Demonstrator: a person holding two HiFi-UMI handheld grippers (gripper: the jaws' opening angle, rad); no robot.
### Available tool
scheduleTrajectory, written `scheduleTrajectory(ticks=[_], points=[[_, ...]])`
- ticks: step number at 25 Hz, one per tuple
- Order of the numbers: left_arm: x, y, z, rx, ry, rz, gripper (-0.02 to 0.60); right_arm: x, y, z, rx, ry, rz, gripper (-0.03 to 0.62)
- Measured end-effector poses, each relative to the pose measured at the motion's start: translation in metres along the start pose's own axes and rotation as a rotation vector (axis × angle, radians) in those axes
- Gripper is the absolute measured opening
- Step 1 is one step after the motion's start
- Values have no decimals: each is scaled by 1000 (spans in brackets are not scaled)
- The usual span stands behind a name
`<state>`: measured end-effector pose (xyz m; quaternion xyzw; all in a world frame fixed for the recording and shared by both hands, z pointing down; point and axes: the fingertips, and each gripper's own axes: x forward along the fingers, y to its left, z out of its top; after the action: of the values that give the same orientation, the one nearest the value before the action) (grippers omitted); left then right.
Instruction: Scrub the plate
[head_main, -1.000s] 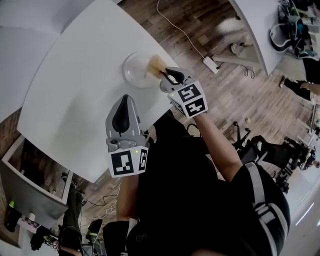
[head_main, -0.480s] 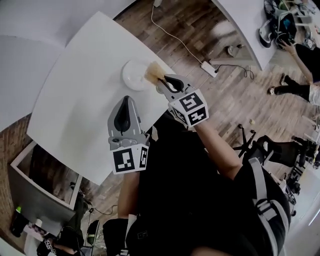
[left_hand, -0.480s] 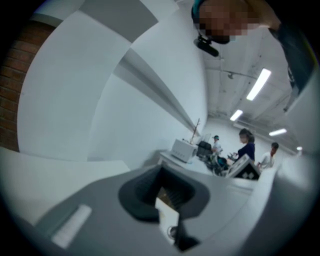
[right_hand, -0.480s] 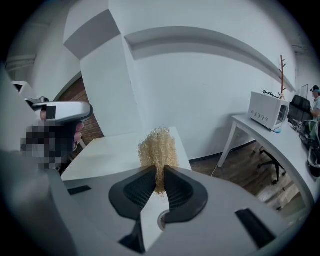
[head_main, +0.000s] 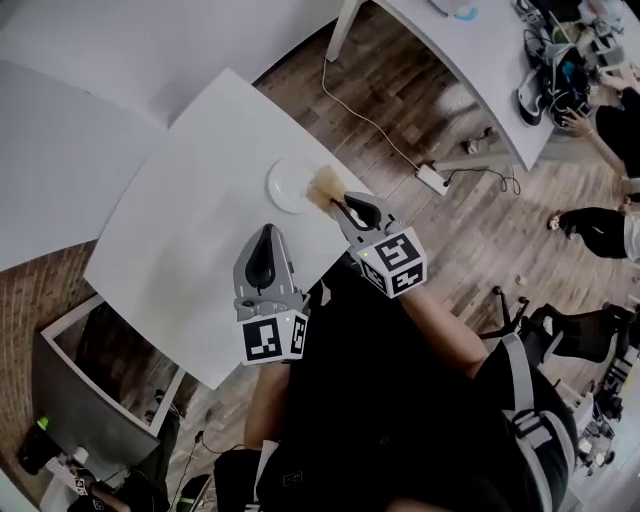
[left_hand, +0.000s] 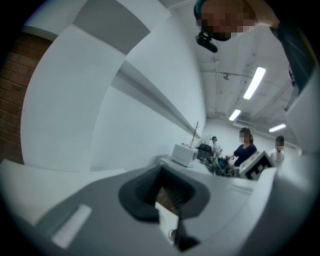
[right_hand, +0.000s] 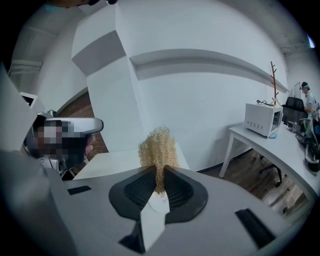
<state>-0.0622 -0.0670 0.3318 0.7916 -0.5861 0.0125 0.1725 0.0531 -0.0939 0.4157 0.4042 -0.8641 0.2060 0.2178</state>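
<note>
The plate (head_main: 288, 186) is likely rigid, smooth and breakable, light enough to skate across the table (head_main: 180, 230) under a sideways rub, so steadying it by the rim on its near side looks wise. The scrubber (right_hand: 157, 147) is a springy ball of tan curls that should squash and give under pressure. The plate is small, round, plain white and shallow, and it lies flat near the table's far right edge. Of the 2 tools, the right gripper (right_hand: 159, 176) has its jaws pinched on the scrubber's lower end, and the head view places that tuft over the plate's right rim (whether it touches cannot be told). The left gripper (head_main: 267, 235) hangs over bare table nearer the person, well short of the plate, its jaws drawn together on nothing.
</note>
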Motion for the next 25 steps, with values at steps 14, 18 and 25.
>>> scheduleTrajectory(ticks=[14, 18, 25], points=[[-24, -14, 23, 67, -45, -10, 5, -57, 28, 44, 13, -242, 14, 43], [-26, -16, 24, 71, -44, -10, 4, -66, 37, 49, 20, -281, 32, 43], [-19, -22, 34, 82, -70, -22, 5, -73, 41, 61, -3, -331, 52, 41]])
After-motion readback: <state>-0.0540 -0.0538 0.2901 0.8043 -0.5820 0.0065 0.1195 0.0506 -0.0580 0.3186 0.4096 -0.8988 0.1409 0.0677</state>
